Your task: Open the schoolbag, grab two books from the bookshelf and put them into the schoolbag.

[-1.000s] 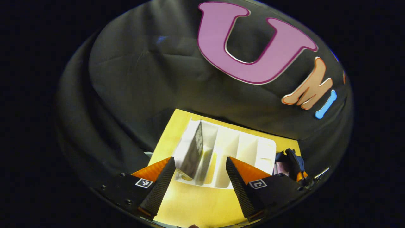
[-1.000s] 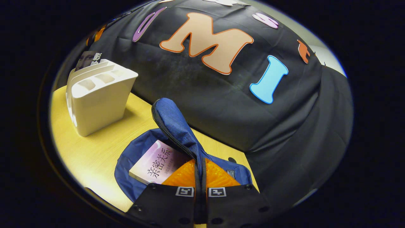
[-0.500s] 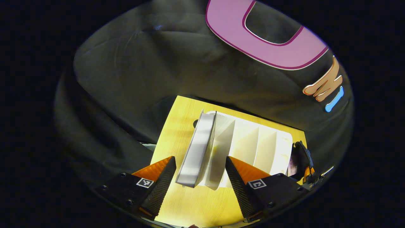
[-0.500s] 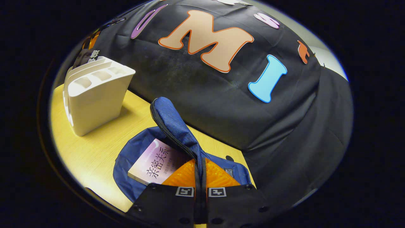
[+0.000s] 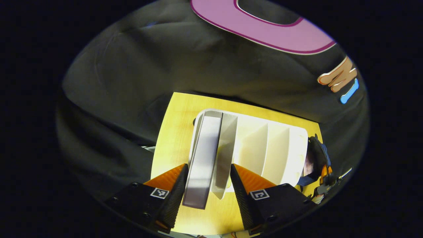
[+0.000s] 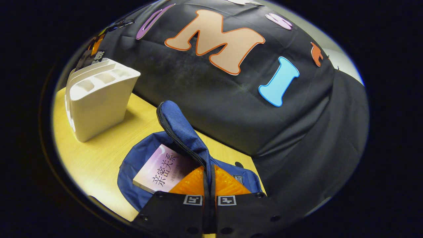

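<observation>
One book (image 6: 162,168) is already lying in the bag (image 6: 138,195), whose flap (image 6: 185,132) the right gripper (image 6: 209,185) is pinching closed-jawed. The left gripper (image 5: 206,185), having descended, is straddling the shelf's (image 5: 281,148) second book (image 5: 203,165), jaws wide; closing comes next.

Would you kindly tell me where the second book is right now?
In the left gripper view, the grey-covered book stands in the end slot of the white plastic bookshelf, between the open left gripper fingers.
</observation>
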